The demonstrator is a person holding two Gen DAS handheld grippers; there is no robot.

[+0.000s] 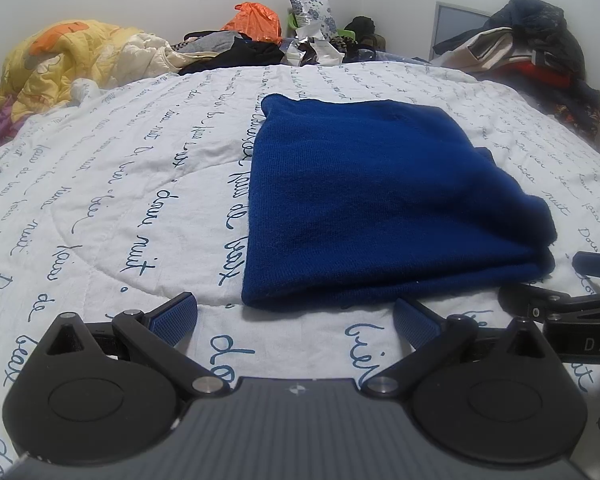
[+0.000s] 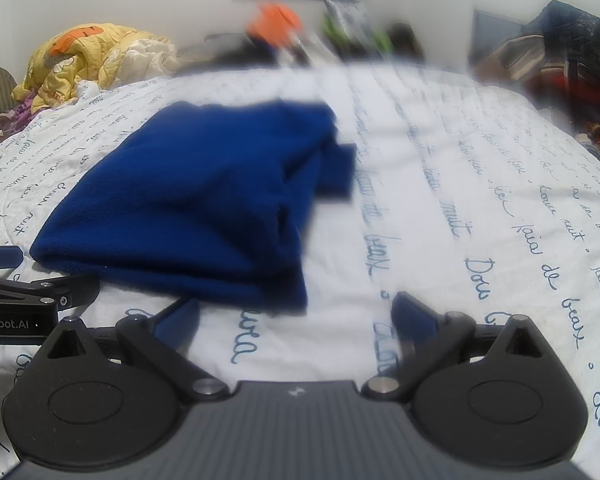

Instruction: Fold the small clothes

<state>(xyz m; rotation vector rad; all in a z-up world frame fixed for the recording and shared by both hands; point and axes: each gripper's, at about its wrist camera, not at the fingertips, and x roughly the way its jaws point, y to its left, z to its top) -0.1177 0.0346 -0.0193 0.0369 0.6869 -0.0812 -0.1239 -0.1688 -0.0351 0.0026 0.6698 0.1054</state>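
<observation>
Left wrist view
Left hand-held gripper [image 1: 296,314]: jaws spread wide, nothing between the blue-padded fingers [image 1: 176,312]; it sits low over the bed.
Dark blue knitted garment [image 1: 380,200]: folded into a rough rectangle, lying flat on the bed, just ahead of the fingertips and slightly to the right.
White quilted bedspread with blue script lettering [image 1: 120,200]: covers the bed under the garment.
Right hand-held gripper [image 1: 588,280]: partly visible at the right edge, near the garment's near right corner.
Crumpled yellow quilt [image 1: 60,64]: at the far left of the bed.

Right wrist view (blurred in part)
Right hand-held gripper [image 2: 296,314]: jaws spread wide, empty.
Garment [image 2: 188,208]: ahead and to the left, with a loose flap at its right side.
Left hand-held gripper [image 2: 28,288]: at the left edge, beside the garment's near left corner.
</observation>
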